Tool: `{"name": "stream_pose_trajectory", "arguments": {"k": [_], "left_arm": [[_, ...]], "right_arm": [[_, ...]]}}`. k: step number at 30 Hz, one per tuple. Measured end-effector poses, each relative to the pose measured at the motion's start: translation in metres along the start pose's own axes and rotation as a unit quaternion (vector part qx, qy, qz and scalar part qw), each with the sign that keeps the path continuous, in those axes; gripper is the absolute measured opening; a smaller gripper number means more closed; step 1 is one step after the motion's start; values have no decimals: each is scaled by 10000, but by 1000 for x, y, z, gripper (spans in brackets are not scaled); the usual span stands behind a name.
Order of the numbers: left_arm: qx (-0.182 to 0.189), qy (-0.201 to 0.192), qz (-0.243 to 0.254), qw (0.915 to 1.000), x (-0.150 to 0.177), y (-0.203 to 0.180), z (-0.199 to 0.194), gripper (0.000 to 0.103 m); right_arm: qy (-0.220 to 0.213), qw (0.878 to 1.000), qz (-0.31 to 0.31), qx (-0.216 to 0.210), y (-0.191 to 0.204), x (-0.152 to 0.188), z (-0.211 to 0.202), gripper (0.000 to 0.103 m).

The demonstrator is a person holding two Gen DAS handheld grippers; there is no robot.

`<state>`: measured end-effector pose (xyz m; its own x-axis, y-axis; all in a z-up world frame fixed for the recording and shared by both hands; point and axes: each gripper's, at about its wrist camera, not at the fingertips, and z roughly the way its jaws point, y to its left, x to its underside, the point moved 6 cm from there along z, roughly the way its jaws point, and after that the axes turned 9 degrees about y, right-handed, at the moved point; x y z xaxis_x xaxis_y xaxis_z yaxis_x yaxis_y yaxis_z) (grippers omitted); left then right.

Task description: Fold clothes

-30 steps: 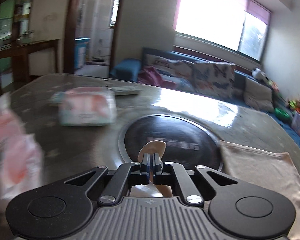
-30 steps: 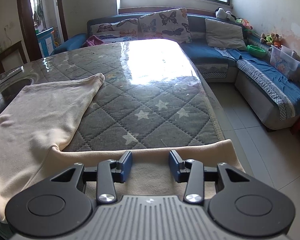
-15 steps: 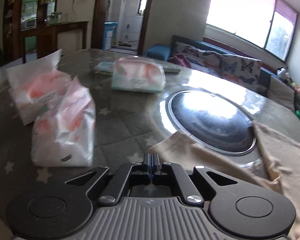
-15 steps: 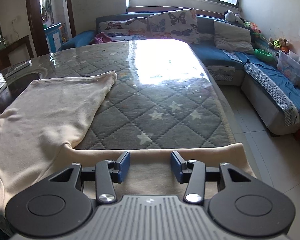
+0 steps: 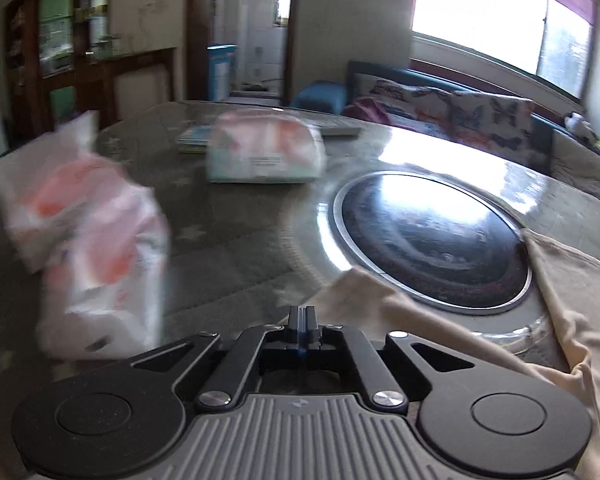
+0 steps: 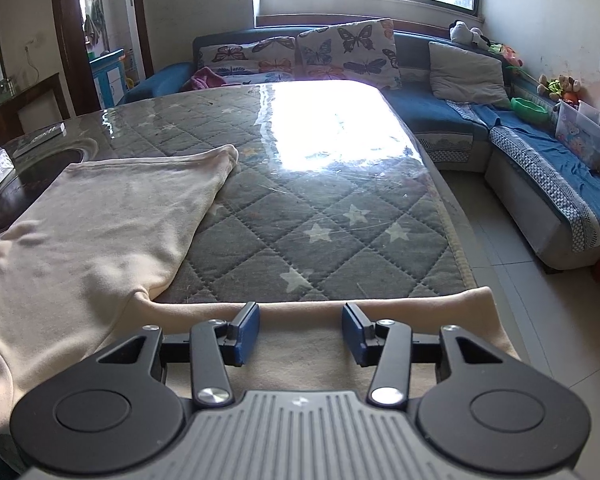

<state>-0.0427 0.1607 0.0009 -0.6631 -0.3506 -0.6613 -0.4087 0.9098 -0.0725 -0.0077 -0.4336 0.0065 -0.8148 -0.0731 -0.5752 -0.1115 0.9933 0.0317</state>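
Note:
A cream long-sleeved top (image 6: 100,232) lies spread on the quilted star-pattern table cover (image 6: 320,216). One sleeve (image 6: 400,312) runs along the table's near edge, and my right gripper (image 6: 300,332) hovers over it, open, its blue pads apart with only cloth beneath. In the left wrist view the other sleeve (image 5: 400,312) stretches from the lower right up to my left gripper (image 5: 304,314). Those fingers are shut together, and the cuff's edge seems pinched at the tips. The top's body (image 5: 580,300) shows at the right.
A round dark glass plate (image 5: 432,240) is set into the table beside the sleeve. Soft tissue packs (image 5: 100,248) (image 5: 264,152) sit to the left and behind. The table's right edge (image 6: 456,240) drops to tiled floor, with a blue sofa (image 6: 540,152) beyond.
The left gripper has swung left and sunk, drawing the sleeve out flat beside the round plate. The right jaws have spread slightly; that hand stayed in place.

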Motion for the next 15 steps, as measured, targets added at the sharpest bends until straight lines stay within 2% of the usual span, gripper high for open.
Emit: {"name": "stream_pose_trajectory", "arguments": {"k": [4,7,10,13,14,15], "left_arm": [[-301,-149,-413,9986,4,30,-34,0],[-35,76,-558,9984,4,40,-31,0],[254,125,-511,9983,-2,29,-21,6],[382,93,-322,9987,-10,10,-9,24],[402,98,-257,9988,-12,4,-5,39],[385,129,-188,9990,-12,-2,1,44]], "right_arm": [[-4,10000,-16,-25,1,0,-1,46],[15,10000,-38,-30,2,0,2,47],[8,10000,-19,-29,2,0,3,48],[-1,10000,3,-36,2,0,2,48],[5,10000,3,-32,2,0,2,48],[11,10000,2,-27,2,0,2,48]]}}
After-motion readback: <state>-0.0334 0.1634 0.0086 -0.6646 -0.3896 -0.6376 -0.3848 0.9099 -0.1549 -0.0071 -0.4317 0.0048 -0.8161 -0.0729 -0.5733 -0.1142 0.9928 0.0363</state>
